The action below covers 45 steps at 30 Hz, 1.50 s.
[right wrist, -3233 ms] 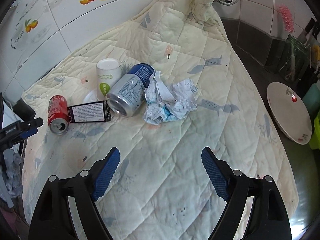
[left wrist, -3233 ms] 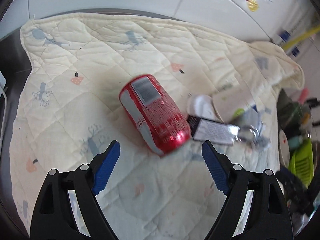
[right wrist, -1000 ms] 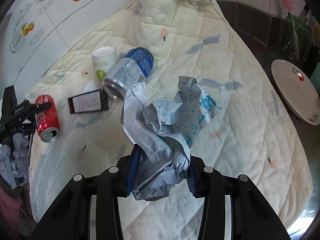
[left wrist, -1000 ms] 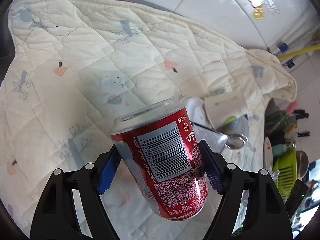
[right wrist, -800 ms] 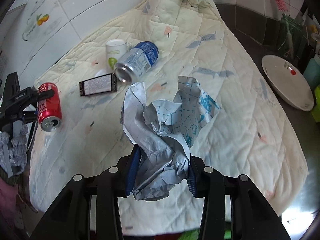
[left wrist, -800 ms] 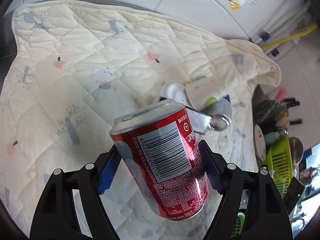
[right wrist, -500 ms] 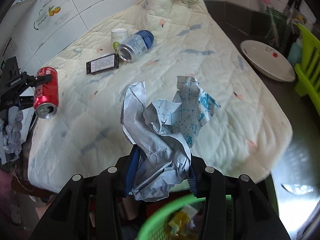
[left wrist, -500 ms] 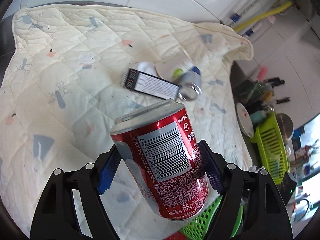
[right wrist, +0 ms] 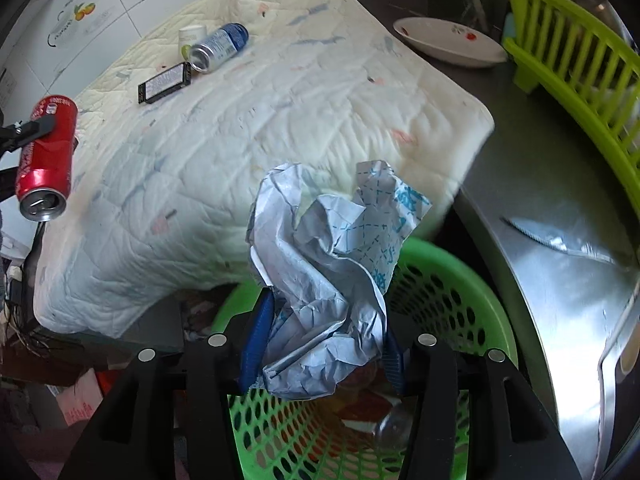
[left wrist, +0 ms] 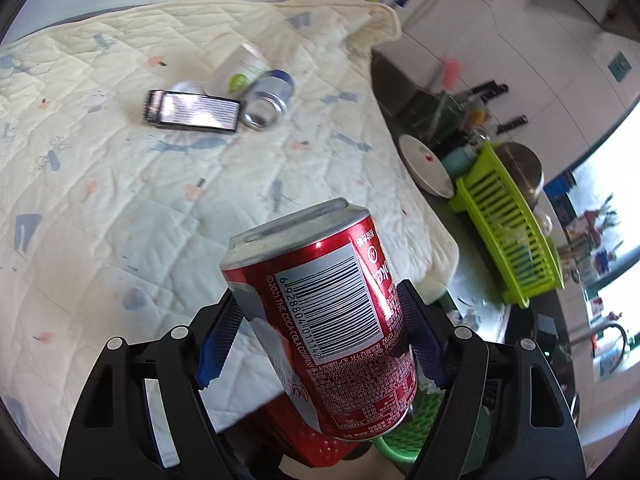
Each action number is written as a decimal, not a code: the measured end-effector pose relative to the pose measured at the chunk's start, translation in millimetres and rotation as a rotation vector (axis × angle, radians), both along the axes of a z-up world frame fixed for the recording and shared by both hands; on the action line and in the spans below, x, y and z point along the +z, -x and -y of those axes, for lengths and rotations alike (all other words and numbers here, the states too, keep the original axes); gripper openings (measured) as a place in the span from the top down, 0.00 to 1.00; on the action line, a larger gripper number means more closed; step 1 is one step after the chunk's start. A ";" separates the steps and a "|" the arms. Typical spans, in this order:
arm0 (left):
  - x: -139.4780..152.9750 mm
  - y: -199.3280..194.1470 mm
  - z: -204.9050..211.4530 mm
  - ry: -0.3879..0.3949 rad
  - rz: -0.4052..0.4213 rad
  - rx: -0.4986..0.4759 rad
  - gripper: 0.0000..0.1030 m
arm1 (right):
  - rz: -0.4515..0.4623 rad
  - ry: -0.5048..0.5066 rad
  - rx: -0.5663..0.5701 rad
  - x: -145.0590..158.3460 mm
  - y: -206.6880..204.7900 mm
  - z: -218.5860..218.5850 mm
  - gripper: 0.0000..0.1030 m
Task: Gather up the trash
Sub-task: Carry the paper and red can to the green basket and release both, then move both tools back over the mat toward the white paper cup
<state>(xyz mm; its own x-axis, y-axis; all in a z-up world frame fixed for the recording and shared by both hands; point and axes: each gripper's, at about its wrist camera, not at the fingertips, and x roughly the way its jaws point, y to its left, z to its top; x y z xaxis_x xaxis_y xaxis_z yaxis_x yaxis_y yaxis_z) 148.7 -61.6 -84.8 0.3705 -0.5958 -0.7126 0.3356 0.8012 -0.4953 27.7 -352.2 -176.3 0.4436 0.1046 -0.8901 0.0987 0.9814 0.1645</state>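
Note:
My left gripper [left wrist: 320,336] is shut on a red cola can [left wrist: 332,320], held tilted above the near edge of the cream quilt [left wrist: 120,200]. In the right wrist view the same can [right wrist: 48,156] hangs at the far left. My right gripper [right wrist: 324,350] holds a crumpled blue-and-white paper [right wrist: 332,272] above a green perforated basket [right wrist: 452,300]. Its jaws are opening, with the paper still between the blue pads and touching them. On the quilt lie a black packet [left wrist: 192,112], a silver-and-blue can [left wrist: 266,100] and a white cup [left wrist: 240,66].
Some trash lies in the bottom of the green basket. A white plate [right wrist: 448,42] and a lime dish rack [right wrist: 580,64] stand on the steel counter [right wrist: 540,300] to the right, where a knife [right wrist: 560,240] also lies. Something red [left wrist: 316,440] sits below the quilt's edge.
Both grippers have carried their loads away from the middle of the quilt to its near edge. The green basket has come into view under the right gripper, whose pads stand slightly wider.

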 end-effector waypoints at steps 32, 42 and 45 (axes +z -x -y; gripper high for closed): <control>-70.8 107.6 145.8 -0.087 -0.101 -0.395 0.27 | 0.131 0.054 -0.128 47.5 29.8 30.8 0.28; -80.0 121.6 171.5 -0.091 -0.108 -0.447 0.19 | 0.152 0.059 -0.152 57.6 36.9 41.5 0.28; -78.3 121.7 169.0 -0.090 -0.108 -0.448 0.19 | 0.155 0.058 -0.151 58.9 37.0 42.0 0.28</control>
<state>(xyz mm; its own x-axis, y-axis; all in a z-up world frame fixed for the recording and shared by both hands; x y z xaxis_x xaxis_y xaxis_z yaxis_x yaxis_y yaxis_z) 27.0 -230.6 -163.2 0.0114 -0.6141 -0.7891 0.6086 0.6304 -0.4818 -9.3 -394.2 -117.5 0.5819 -0.0227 -0.8129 0.2231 0.9657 0.1328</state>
